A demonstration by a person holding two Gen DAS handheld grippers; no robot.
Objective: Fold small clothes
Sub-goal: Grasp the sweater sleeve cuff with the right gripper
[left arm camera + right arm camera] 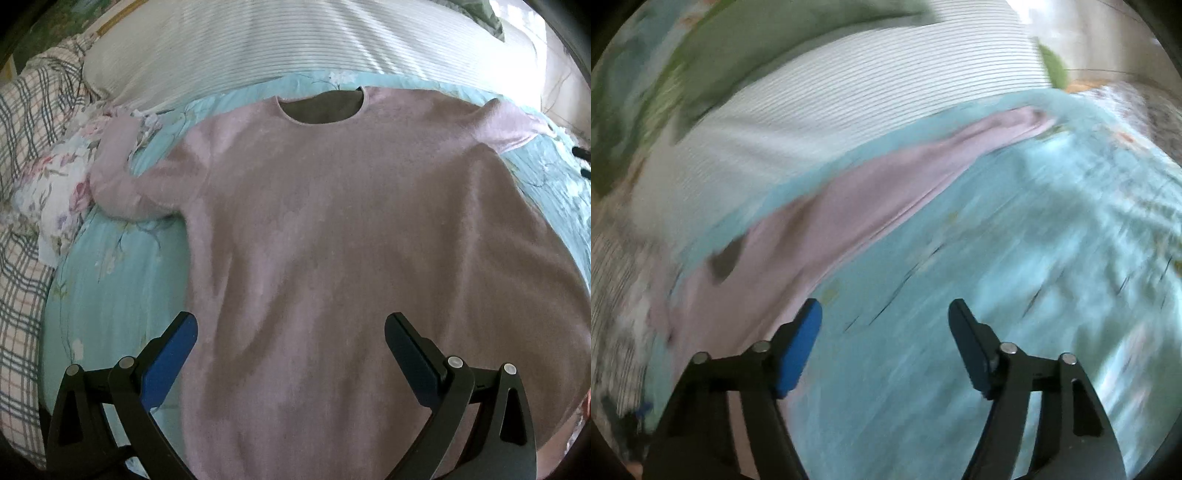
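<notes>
The left tool (290, 325) stood with its fingers wide apart and nothing between them, poised over the lower part of a pink sweater (332, 229). The sweater lay flat and face up on a turquoise floral bedspread (110, 280), neckline away from the tool, one sleeve bent out to the left and the other reaching right. Beyond the collar sat a white striped pillow (240, 48); a plaid blanket (22, 258) lay at the left edge. The right tool (884, 314) was likewise spread apart and empty, above bare bedspread just beside the sweater's right sleeve (886, 184). That view was blurred.
</notes>
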